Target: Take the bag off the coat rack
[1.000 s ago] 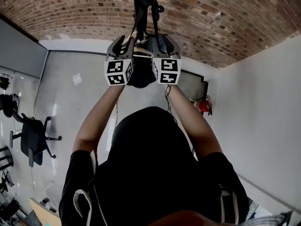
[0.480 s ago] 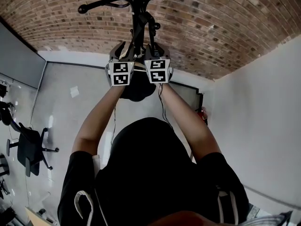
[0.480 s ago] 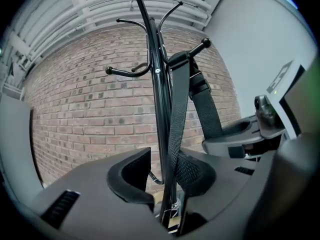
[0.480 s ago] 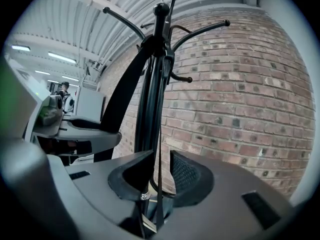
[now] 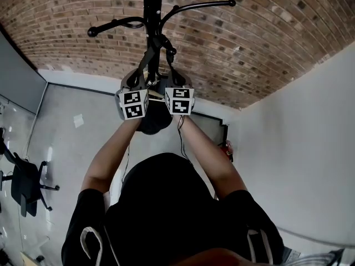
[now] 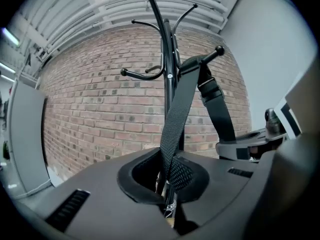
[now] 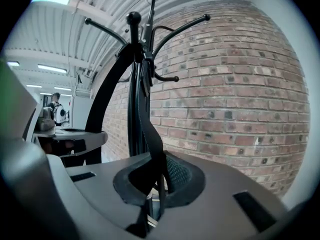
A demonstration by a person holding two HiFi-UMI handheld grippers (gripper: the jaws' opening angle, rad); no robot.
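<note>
A black coat rack [image 5: 152, 15] stands against the brick wall. A dark bag [image 5: 154, 121] hangs from it by black webbing straps. In the left gripper view one strap [image 6: 176, 114] runs down from a ball-tipped hook [image 6: 218, 50] into my left gripper [image 6: 170, 206]. Its jaws have just been closing and are now shut on that strap. In the right gripper view another strap [image 7: 150, 134] drops from a hook [image 7: 133, 18] into my right gripper [image 7: 152, 206], which is shut on it. From the head view both grippers [image 5: 135, 82] [image 5: 176, 81] are raised side by side under the hooks.
The brick wall [image 5: 249, 32] is right behind the rack and a white wall [image 5: 310, 148] closes the right side. An office chair [image 5: 25, 184] stands at the far left. A red fire extinguisher [image 5: 228, 147] sits by the wall. A person [image 7: 57, 111] stands far off.
Both grippers have moved farther away toward the rack's pole, and more of the hooks has come into the head view. The left jaws look narrower than a second ago.
</note>
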